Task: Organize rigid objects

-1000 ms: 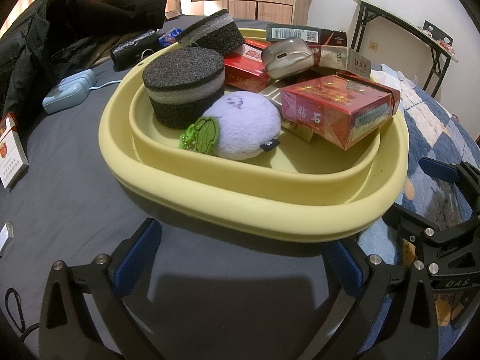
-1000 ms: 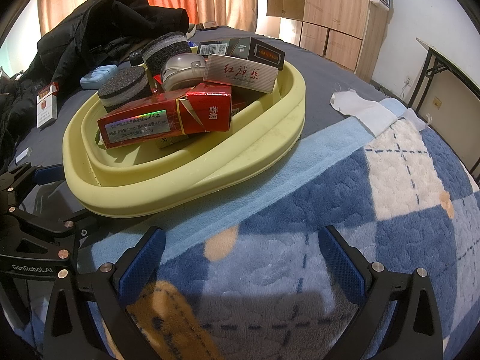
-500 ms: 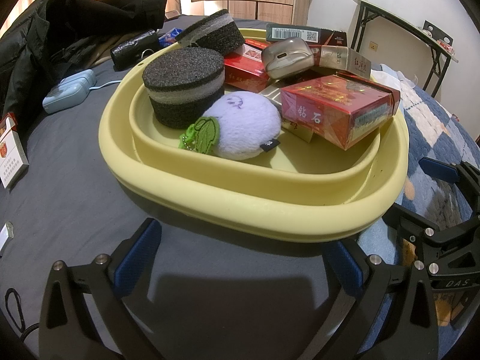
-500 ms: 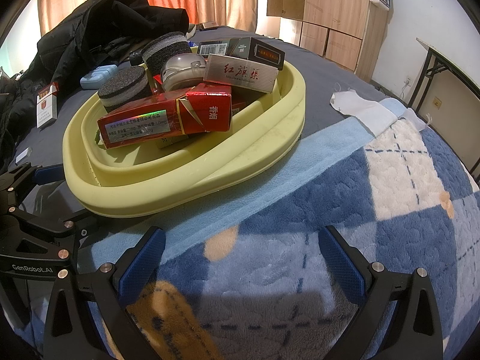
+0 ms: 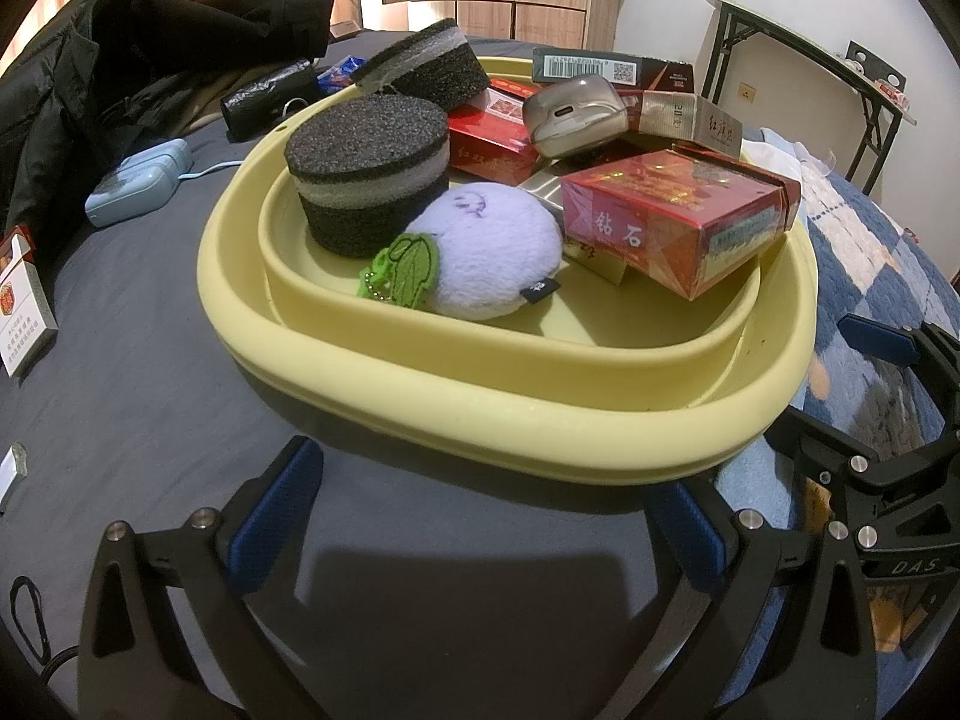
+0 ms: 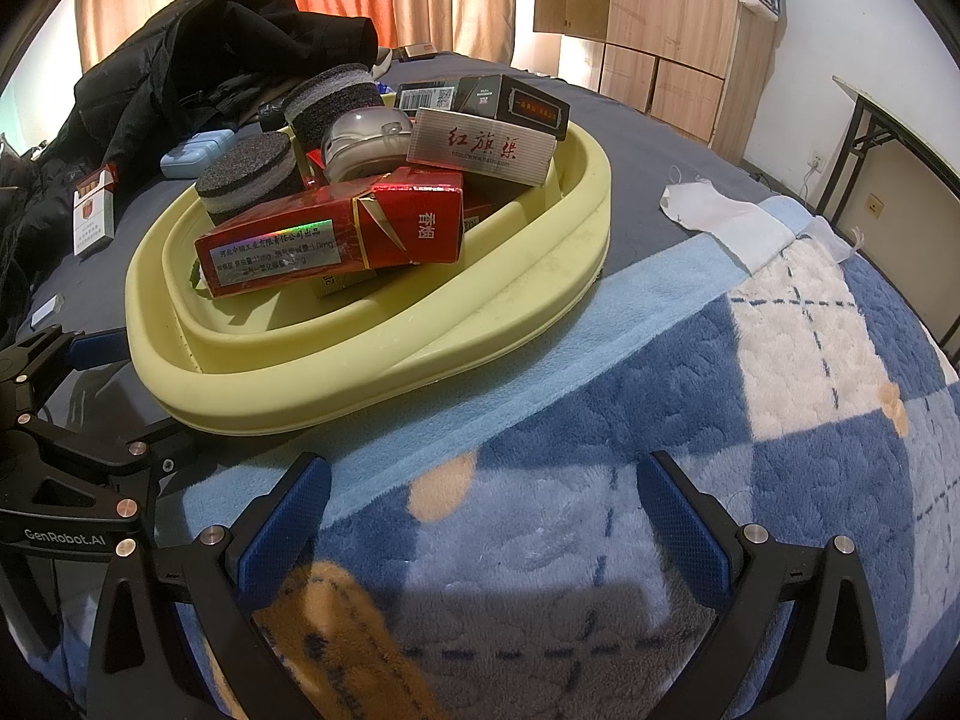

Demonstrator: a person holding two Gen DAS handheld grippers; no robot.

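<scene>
A yellow basin sits on the bed, also in the right wrist view. It holds two black foam discs, a purple plush toy, a red cigarette carton, a silver case and more boxes. My left gripper is open and empty just in front of the basin's near rim. My right gripper is open and empty over the blue blanket, to the basin's right.
A cigarette pack and a light blue case lie on the dark sheet at the left. A black coat is piled behind. A blue checked blanket covers the right side, with a white cloth on it.
</scene>
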